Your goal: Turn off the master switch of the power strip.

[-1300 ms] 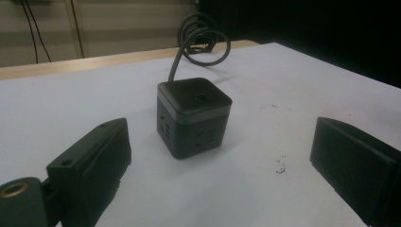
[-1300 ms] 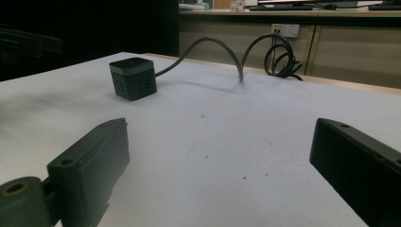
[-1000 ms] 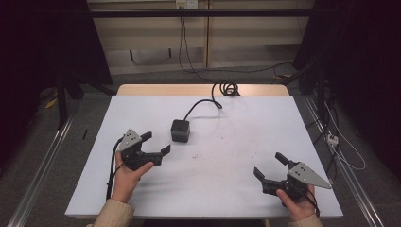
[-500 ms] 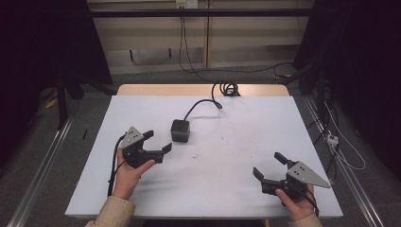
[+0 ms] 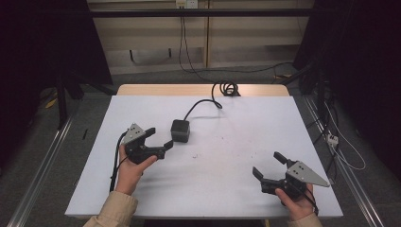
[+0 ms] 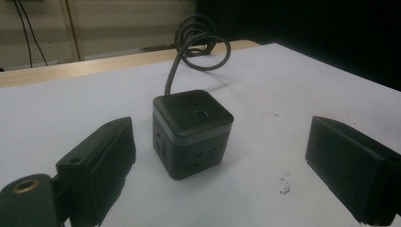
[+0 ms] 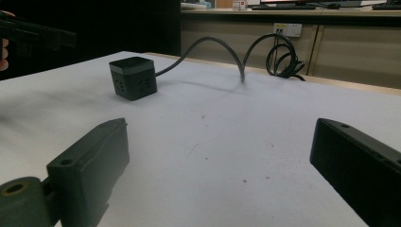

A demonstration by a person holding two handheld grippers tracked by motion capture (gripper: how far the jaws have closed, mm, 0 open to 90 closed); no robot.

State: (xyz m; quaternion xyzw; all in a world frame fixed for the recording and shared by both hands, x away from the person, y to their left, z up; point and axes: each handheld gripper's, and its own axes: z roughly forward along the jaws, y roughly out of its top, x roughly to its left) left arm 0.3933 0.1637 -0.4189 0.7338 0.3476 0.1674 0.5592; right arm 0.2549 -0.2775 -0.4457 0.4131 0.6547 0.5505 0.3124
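Left gripper (image 5: pixel 158 138) nearer matte black cube (image 5: pixel 180 130), jaws apart

Black cube socket (image 5: pixel 180 130) upright on white table (image 5: pixel 236 189), centre-left; cord (image 5: pixel 201 105) runs toward 1 o'clock, coiled at far edge.

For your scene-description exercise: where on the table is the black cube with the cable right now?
In the high view, the black cube sits left of the table's centre, just ahead of the open left gripper, its cable running to the far edge.
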